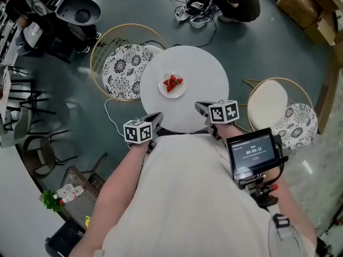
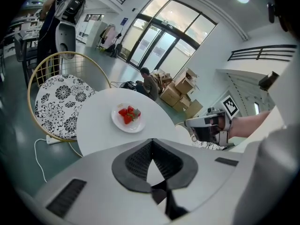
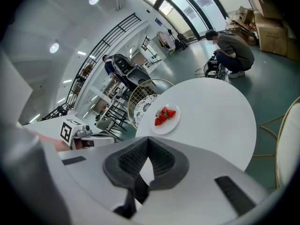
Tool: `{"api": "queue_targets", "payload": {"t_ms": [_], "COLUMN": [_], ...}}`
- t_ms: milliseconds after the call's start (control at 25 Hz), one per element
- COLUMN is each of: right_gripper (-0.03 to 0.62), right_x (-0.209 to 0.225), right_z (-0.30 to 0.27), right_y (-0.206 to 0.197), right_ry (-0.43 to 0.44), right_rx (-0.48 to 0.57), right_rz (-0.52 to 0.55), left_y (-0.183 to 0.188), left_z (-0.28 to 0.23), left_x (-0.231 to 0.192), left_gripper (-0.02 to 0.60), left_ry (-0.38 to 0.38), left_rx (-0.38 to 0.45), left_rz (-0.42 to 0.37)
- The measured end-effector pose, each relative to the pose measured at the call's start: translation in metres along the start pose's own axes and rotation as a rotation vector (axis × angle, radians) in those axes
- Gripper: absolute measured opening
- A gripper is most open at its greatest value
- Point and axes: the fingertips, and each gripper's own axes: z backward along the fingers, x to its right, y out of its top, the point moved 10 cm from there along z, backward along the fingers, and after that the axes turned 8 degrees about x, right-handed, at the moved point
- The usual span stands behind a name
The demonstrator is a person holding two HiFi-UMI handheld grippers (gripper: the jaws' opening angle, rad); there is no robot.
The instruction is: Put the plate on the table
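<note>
A round white table [image 1: 199,67] is seen from above, on a dark green floor. Near its middle sits a small white plate [image 1: 172,85], flat on the tabletop. The plate holds a small heap of red strawberries [image 1: 172,82], some with green tops. It is the only thing on the table.

The person stands at the near edge of the table with a gripper in each hand. The left gripper [image 1: 157,117] is over the table's near rim, pointing toward the plate but well short of it. Its own view shows its two dark ribbed jaws closed tip to tip with nothing between them. The right gripper [image 1: 200,106] is over the same rim, also short of the plate. Its jaws likewise meet at the tips and hold nothing. The plate lies ahead of both and between their lines.

A small screen [image 1: 253,153] is mounted by the person's right forearm.

To the left of the table stands a gold wire chair [image 1: 102,47] with a black-and-white flowered cushion [image 1: 124,69]. To the right is a second chair [image 1: 268,104] with a cream seat. Beyond the table a person in dark clothes [image 1: 239,0] crouches on the floor beside tangled cables. Cardboard boxes [image 1: 308,1] are stacked at the far right.
</note>
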Motion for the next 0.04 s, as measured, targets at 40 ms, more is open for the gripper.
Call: {"api": "queue_targets", "payload": {"t_ms": [40], "right_gripper": [0.003], "right_x": [-0.0005], "right_z": [-0.0001], "right_y": [-0.0002], "right_ry": [0.003], "right_rx": [0.002], "right_rz": [-0.005], "left_y": [0.0002], "left_z": [-0.0002], "left_x": [-0.0002], "left_gripper": [0.005], "left_ry": [0.001], "left_rx": [-0.001], "left_rz": [-0.001]}}
